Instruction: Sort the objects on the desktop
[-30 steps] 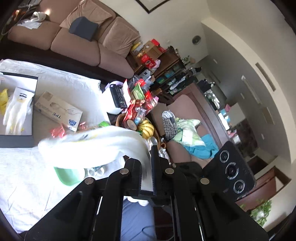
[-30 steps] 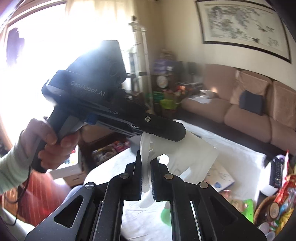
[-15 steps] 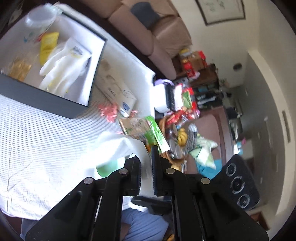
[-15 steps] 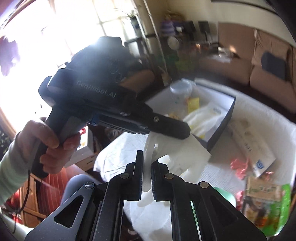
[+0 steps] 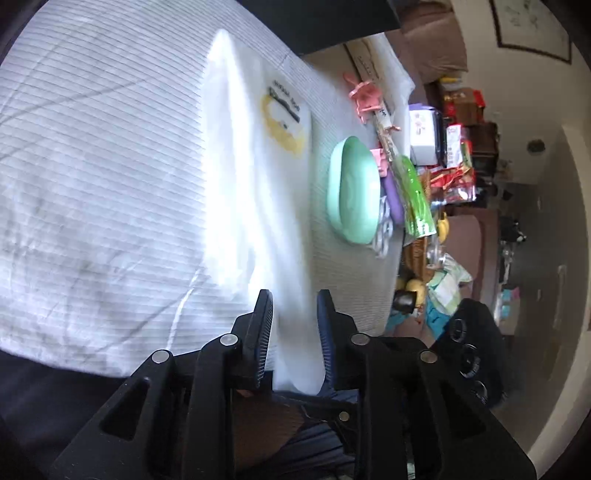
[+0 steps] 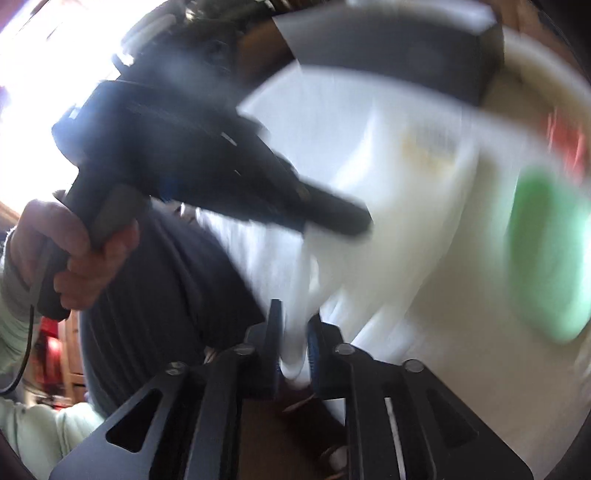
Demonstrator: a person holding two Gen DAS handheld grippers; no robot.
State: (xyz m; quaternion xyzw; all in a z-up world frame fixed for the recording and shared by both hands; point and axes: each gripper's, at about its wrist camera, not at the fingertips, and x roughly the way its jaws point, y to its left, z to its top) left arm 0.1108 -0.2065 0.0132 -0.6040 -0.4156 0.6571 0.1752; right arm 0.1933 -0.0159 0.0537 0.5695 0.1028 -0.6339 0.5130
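A white glove (image 5: 255, 158) with a yellow ring logo and black lettering fills the middle of the left wrist view, lying flat on the white striped tablecloth (image 5: 92, 147). Its lower edge runs down between the fingers of the left gripper (image 5: 294, 325) at the bottom centre; the jaws stand parted, with gaps between the pads and the fabric, so the claw is open around the glove rather than clamped on it.

In the right wrist view, which is badly blurred, the same glove (image 6: 388, 192) spreads across the centre and right of the frame. A strip of it hangs down between the fingers of the right gripper (image 6: 294, 332) at the bottom centre. Those jaws are narrowly spaced with the white material filling the gap; whether they pinch it I cannot tell through the blur.

Right of the glove in the left view sits a mint-green oval case (image 5: 352, 192), touching a purple item (image 5: 393, 199) and a green packet (image 5: 415, 199). Pink clips (image 5: 364, 94) lie toward the upper right. A dark box (image 5: 332, 22) occupies the top edge. In the right view the left gripper's black body crosses the upper left, held by a hand (image 6: 70, 254) at the left edge.
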